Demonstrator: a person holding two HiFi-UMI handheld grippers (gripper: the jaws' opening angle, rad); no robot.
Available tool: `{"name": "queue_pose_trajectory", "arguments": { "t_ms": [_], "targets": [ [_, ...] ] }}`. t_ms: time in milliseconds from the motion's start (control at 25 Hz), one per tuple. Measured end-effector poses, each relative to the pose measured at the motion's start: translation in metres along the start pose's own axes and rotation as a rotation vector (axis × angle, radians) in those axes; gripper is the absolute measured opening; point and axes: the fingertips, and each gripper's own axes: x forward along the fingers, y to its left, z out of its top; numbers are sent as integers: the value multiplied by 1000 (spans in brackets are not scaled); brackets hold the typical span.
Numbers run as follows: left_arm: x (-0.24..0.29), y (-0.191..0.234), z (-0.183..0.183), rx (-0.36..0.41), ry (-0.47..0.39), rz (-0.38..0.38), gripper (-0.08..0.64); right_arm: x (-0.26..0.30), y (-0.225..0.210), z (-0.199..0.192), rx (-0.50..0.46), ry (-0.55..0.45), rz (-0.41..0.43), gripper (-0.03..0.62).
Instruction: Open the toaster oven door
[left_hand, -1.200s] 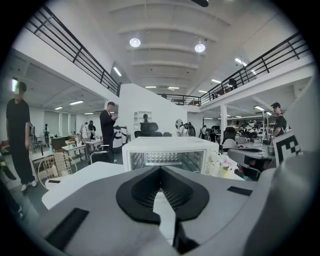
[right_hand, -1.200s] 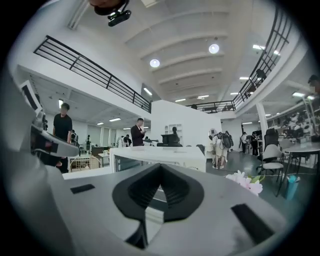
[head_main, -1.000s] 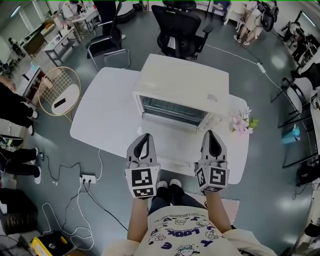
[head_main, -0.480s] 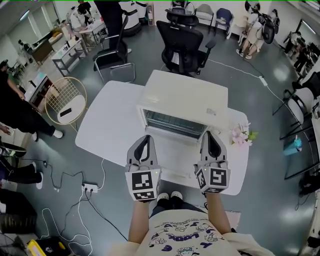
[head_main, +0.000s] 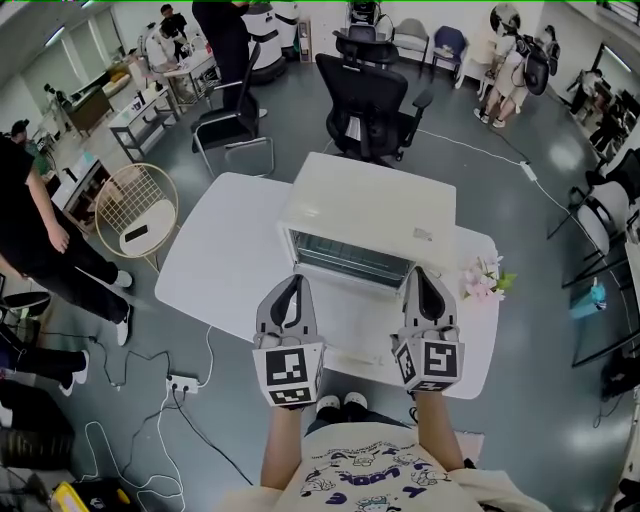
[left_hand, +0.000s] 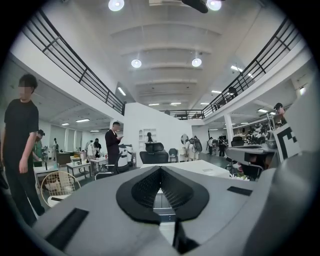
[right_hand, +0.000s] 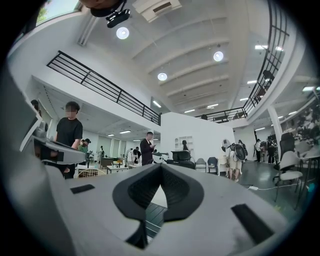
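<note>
Head view, change: the toaster oven (head_main: 370, 200) now shows closer to the left gripper (head_main: 292, 283) and the right gripper (head_main: 420, 272).
Head view, surface: the oven stands on the white table (head_main: 215, 250), front facing both grippers.
Head view, room: grey floor lies open on both sides; an office chair (head_main: 368, 100) stands behind.
Left gripper view: pads (left_hand: 145, 187) together, nothing held.
Right gripper view: pads (right_hand: 177, 187) together, empty.

Cream toaster oven (head_main: 370, 205), white counter (head_main: 225, 260), pink flowers (head_main: 482, 281), black chair (head_main: 370, 95), grey floor (head_main: 540, 440), and the grey left gripper (head_main: 290, 284) and right gripper (head_main: 422, 274) each flashing black-and-white square markers.
</note>
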Motion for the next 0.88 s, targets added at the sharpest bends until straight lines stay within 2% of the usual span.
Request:
{"name": "queue_pose_trajectory", "arguments": {
  "t_ms": [880],
  "targets": [
    [-3, -1, 7, 4, -11, 0, 5, -3, 0, 7, -3, -3, -1, -5]
  ]
}}
